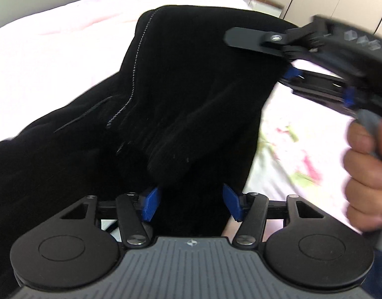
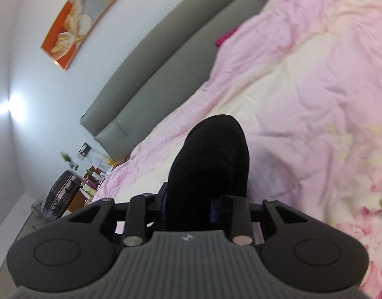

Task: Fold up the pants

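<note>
Pants (image 1: 181, 94) hang lifted over the bed (image 1: 66, 39), stretched between left hand-held gripper (image 1: 191, 204) pinching near end and right hand-held gripper (image 2: 188, 206) pinching far-right edge.

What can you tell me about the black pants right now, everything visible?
The black pants look like soft, ribbed, corduroy-like fabric, with a line of pale stitching running down a seam and a short stitched slit like a pocket. They are lifted in a bunched drape above the pink floral bedspread. The left claw has cloth between its blue pads. The right claw is shut on another fold, which stands up from it in a rounded hump. How much still lies on the bed is hidden.
</note>
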Motion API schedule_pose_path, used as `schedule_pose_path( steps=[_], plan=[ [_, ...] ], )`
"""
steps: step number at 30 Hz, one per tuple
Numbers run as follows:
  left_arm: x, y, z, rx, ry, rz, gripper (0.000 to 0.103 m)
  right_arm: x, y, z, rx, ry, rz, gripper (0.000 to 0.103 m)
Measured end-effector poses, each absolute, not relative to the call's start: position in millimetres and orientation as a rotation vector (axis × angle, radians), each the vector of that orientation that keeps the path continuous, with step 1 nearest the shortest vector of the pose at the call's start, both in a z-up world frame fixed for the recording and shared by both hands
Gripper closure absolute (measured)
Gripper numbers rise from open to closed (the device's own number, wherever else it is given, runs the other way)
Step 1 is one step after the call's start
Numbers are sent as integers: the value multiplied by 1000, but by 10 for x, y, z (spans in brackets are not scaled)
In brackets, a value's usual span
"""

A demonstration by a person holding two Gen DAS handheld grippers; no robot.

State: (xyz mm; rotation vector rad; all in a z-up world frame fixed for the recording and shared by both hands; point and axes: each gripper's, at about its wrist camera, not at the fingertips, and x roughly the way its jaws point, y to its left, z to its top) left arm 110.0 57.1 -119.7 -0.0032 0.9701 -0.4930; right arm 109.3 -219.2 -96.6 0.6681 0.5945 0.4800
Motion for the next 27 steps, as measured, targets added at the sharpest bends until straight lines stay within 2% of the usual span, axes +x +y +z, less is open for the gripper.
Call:
schedule_pose_path(
  steps=[5,9,12,15,17,19,21,23,27],
  plan=[
    [515,1532,-732,22,912,-428,30,757,-1278,-426,293,485,546,77],
    [169,2330,-631,-68,885,-277,24,251,-394,-274,-95,360,646,77],
    [113,2739,-765,-145,908,-150,24,-245,318,-532,-470,252,744,77],
    [206,2865,-822,-144,919,-65,28,-683,846,-1099,-788,215,884,75],
    [235,2920,-775,-158,891,-99,27,-855,1042,-1474,-969,194,916,70],
    [197,2845,-770,-167,862,-147,24,-978,1106,-1622,-1046,128,892,67],
    [155,2794,-818,-159,865,-170,23,-947,1124,-1571,-1041,122,870,60],
    [227,2764,-905,-210,877,-186,22,-905,1148,-1456,-1029,131,870,48],
    [255,2984,-1024,-387,887,-229,22,-905,954,-1326,-1041,129,920,44]
  ],
)
